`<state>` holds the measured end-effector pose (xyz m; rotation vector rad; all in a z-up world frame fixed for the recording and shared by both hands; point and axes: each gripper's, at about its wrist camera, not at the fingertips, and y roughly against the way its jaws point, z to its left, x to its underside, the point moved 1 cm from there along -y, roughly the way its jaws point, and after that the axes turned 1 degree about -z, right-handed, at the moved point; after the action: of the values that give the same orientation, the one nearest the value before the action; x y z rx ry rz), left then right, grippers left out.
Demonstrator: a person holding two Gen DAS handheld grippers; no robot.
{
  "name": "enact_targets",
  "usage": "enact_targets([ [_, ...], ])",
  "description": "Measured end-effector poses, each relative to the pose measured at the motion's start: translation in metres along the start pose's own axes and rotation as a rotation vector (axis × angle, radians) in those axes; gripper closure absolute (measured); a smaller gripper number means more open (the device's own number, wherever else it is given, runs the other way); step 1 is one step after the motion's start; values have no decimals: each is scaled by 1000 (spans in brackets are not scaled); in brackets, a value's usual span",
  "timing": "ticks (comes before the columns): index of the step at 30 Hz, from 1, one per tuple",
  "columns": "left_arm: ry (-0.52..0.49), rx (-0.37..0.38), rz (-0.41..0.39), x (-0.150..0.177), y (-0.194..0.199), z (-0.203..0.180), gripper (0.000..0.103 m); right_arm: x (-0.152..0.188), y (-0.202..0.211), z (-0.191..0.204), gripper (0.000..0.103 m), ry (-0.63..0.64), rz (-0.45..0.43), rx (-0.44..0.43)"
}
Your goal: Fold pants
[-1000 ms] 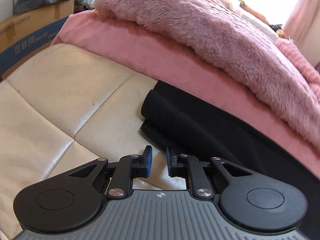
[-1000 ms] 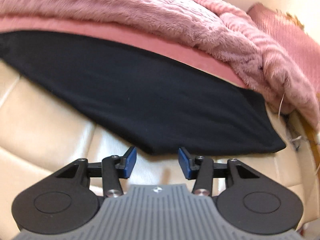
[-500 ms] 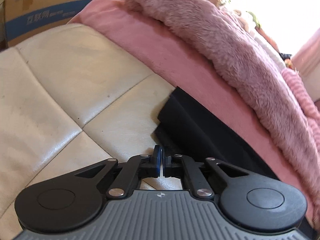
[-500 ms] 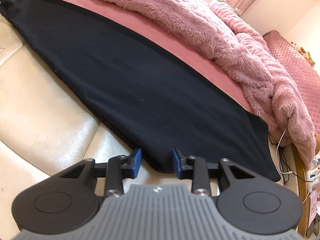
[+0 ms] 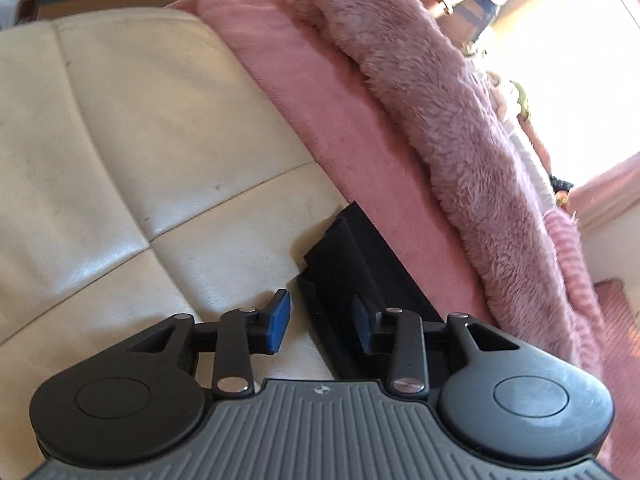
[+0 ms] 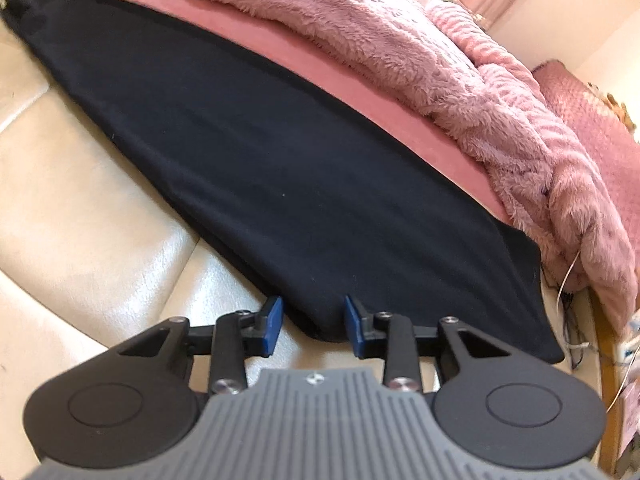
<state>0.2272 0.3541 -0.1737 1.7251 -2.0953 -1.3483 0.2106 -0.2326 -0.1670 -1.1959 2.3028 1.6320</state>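
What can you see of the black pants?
The pants are plain black soft knit, lying flat and already folded into a long tapered strip on the cream cushion, their far edge against the pink blanket. The right gripper straddles the near edge; the left gripper, jaws just opened, straddles the layered end. Neither visibly pinches.

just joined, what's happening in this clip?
A person is working two handheld tools over black pants laid flat on a cream leather cushion, beside a pink blanket. The left tool straddles the folded end of the pants; its jaws have just been opening and do not pinch the fabric. The right tool sits at the near edge, cloth between its jaws, which have just been closing, with no clear pinch. No fold is lifted yet.
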Motion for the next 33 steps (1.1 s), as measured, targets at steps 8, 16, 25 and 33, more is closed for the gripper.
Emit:
enact_targets([
  [8,-115,-125,-25,1,-3,-21,103,6,7,10,76,103,-14,52],
  [16,-213,-197,-56,-1,15,-27,103,11,2,5,103,78,21,49],
  [25,-239,-275,6,17,46,10,103,22,10,-4,103,36,57,39],
  [33,-244,-262,35,8,61,16,95,25,8,-4,103,26,77,2],
])
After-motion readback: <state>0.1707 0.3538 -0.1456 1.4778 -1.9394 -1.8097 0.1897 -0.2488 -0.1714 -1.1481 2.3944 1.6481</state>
